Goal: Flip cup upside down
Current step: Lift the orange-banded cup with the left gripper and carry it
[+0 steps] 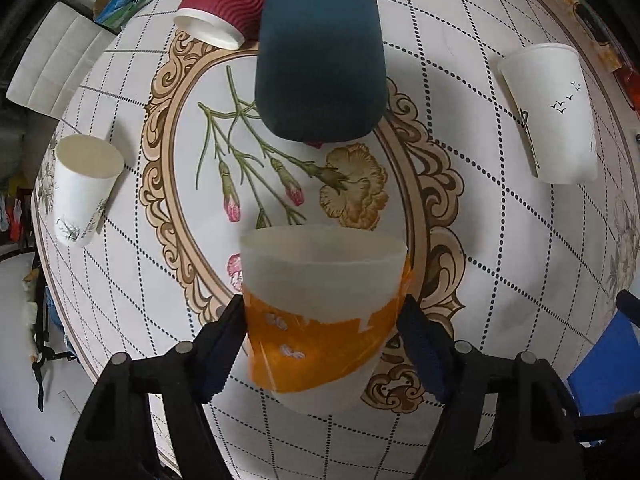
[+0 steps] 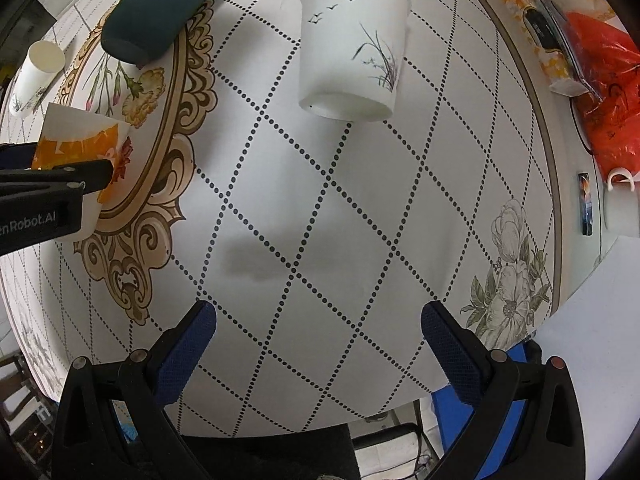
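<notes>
My left gripper (image 1: 322,320) is shut on a white paper cup with an orange band (image 1: 320,312). The cup's open rim points away from me and it hangs above the patterned tablecloth (image 1: 500,240). The same cup shows at the left edge of the right wrist view (image 2: 76,140), held by the left gripper (image 2: 60,176). My right gripper (image 2: 318,320) is open and empty over the tablecloth (image 2: 320,220), with its fingers apart.
A dark teal cup (image 1: 320,52) stands upside down ahead, a red ribbed cup (image 1: 224,4) behind it. A white cup (image 1: 84,188) stands upright at left. A white bird-print cup (image 1: 552,112) (image 2: 352,44) stands inverted at right. Clutter and a red bag (image 2: 600,80) lie past the table edge.
</notes>
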The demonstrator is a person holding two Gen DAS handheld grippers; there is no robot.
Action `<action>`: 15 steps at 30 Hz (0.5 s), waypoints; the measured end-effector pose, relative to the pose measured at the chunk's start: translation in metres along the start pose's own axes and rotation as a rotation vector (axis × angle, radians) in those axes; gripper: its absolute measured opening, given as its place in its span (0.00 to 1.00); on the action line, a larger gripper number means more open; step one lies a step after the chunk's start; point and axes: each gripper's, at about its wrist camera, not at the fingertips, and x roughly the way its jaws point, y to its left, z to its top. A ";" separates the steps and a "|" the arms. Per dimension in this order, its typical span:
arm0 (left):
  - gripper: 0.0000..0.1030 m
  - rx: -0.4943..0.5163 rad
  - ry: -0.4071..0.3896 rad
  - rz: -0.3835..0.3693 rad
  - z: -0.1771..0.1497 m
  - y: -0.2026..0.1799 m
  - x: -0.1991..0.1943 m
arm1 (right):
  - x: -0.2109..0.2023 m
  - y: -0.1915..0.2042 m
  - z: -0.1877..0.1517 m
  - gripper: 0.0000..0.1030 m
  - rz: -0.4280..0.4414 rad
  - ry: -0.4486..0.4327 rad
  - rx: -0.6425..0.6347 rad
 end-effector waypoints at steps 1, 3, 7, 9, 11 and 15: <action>0.70 -0.001 -0.001 -0.003 0.002 0.002 0.001 | 0.001 0.000 0.001 1.00 0.000 0.001 0.002; 0.70 -0.005 -0.001 -0.010 0.003 0.001 0.004 | 0.002 -0.003 0.003 1.00 -0.003 0.001 0.006; 0.69 -0.018 -0.005 -0.016 0.006 0.001 0.005 | 0.004 -0.012 0.003 1.00 -0.004 -0.001 0.013; 0.68 -0.034 -0.004 -0.022 -0.001 0.007 0.003 | 0.003 -0.015 0.001 1.00 -0.006 -0.005 0.014; 0.68 -0.059 -0.001 -0.029 -0.004 0.015 0.002 | 0.001 -0.016 0.001 1.00 -0.005 -0.007 0.015; 0.68 -0.127 0.008 -0.064 -0.019 0.027 -0.001 | -0.009 -0.011 -0.002 1.00 -0.006 -0.016 0.007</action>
